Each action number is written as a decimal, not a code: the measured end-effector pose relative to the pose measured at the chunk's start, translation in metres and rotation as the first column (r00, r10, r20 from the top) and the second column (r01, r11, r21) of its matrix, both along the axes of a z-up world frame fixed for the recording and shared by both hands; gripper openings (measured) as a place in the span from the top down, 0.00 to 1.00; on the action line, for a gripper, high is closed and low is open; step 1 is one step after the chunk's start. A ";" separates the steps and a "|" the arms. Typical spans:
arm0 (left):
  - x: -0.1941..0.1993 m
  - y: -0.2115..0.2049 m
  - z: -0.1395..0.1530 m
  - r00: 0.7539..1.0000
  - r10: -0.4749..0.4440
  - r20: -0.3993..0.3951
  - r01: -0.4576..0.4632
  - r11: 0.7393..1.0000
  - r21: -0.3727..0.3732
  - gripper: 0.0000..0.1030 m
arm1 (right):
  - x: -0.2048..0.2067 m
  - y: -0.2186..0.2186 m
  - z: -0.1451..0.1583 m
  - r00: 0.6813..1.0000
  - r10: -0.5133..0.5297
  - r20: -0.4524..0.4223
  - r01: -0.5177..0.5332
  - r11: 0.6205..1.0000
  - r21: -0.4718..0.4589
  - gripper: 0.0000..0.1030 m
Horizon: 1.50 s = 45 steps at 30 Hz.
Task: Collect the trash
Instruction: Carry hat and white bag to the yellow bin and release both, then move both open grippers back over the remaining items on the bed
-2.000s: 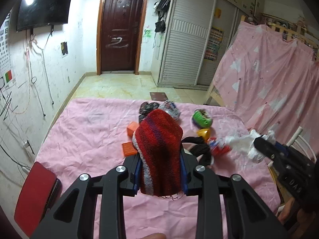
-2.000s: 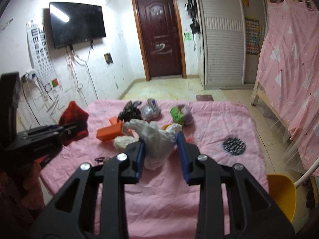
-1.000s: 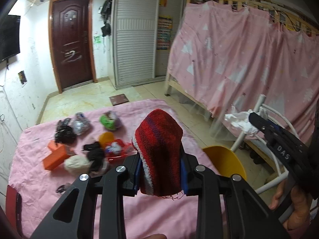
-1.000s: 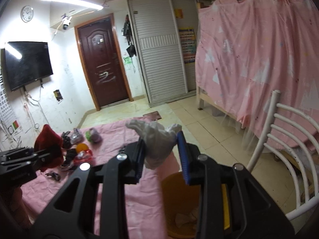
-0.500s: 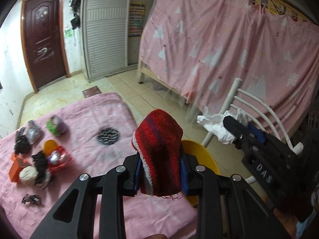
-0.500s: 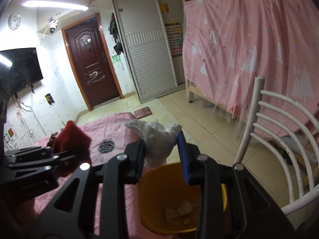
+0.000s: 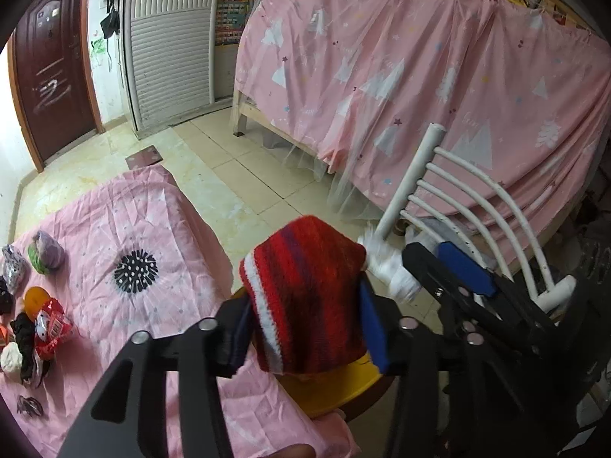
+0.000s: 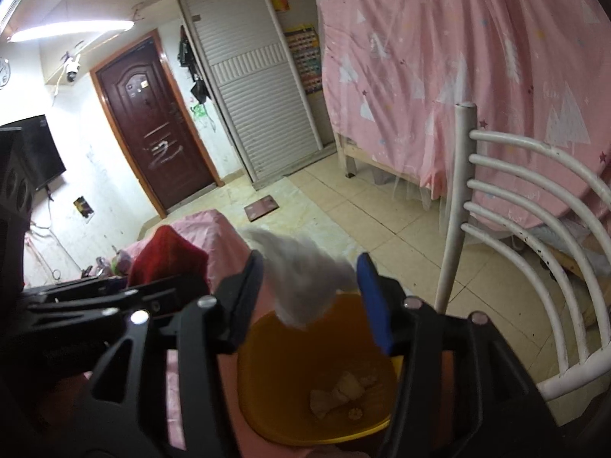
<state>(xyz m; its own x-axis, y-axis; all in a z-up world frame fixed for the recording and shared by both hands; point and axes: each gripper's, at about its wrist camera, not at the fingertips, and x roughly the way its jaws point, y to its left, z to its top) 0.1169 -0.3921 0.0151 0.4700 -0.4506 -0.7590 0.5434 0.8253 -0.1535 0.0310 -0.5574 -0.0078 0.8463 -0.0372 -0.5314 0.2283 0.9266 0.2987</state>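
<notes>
My left gripper [image 7: 305, 297] holds a red striped knitted piece [image 7: 305, 290] between its jaws, which have spread a little, above the yellow bin [image 7: 328, 389]. My right gripper [image 8: 309, 286] has its jaws spread apart, and a white crumpled bag [image 8: 301, 278] hangs between them, blurred, over the yellow bin [image 8: 298, 374]. The bin holds a few paper scraps [image 8: 340, 393]. In the left wrist view the right gripper [image 7: 431, 271] shows at the right with the white bag [image 7: 389, 267]. In the right wrist view the left gripper [image 8: 152, 290] shows at the left with the red piece [image 8: 168, 255].
A table with a pink cloth [image 7: 133, 229] lies to the left, with several trash items [image 7: 34, 305] at its far left side. A white chair [image 8: 515, 229] stands right of the bin. A pink curtain [image 7: 420, 76] hangs behind it.
Both grippers swung from the table to the right and down over the yellow bin. The right jaws have spread and the white bag has slipped lower. The left jaws have widened slightly.
</notes>
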 end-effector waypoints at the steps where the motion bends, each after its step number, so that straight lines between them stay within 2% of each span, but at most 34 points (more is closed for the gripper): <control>1: 0.001 0.000 0.000 1.000 0.001 0.000 -0.001 1.000 0.001 0.55 | 0.000 -0.001 -0.001 1.000 -0.002 -0.001 0.002 1.000 0.002 0.52; 9: 0.000 0.008 0.006 1.000 0.016 -0.003 -0.016 1.000 -0.012 0.54 | 0.000 -0.003 -0.001 1.000 -0.016 0.005 0.016 1.000 0.006 0.52; 15: 0.000 0.030 0.014 0.999 0.047 0.005 -0.047 0.998 -0.038 0.54 | 0.000 0.001 0.002 1.000 -0.009 0.021 0.008 1.000 0.009 0.52; 18: -0.002 0.041 0.018 0.998 0.060 0.030 -0.059 0.998 -0.035 0.54 | 0.003 0.008 0.005 1.000 0.007 0.023 -0.007 1.000 -0.009 0.45; 25: -0.004 0.077 0.028 0.991 0.120 0.067 -0.117 0.992 -0.043 0.54 | 0.009 0.040 0.014 0.996 0.083 0.045 -0.080 0.995 -0.053 0.44; 30: -0.005 0.114 0.033 0.977 0.189 0.096 -0.186 0.982 -0.040 0.53 | 0.011 0.067 0.021 0.986 0.154 0.066 -0.149 0.986 -0.079 0.42; 33: -0.001 0.138 0.035 0.966 0.233 0.111 -0.230 0.972 -0.039 0.52 | 0.013 0.083 0.024 0.980 0.188 0.069 -0.181 0.978 -0.101 0.35; 36: 0.003 0.160 0.036 0.956 0.266 0.121 -0.264 0.964 -0.032 0.50 | 0.019 0.096 0.022 0.973 0.223 0.062 -0.217 0.971 -0.099 0.35; 45: 0.023 0.231 0.039 0.908 0.399 0.130 -0.399 0.916 -0.025 0.40 | 0.037 0.144 0.014 0.951 0.310 0.014 -0.308 0.947 -0.092 0.35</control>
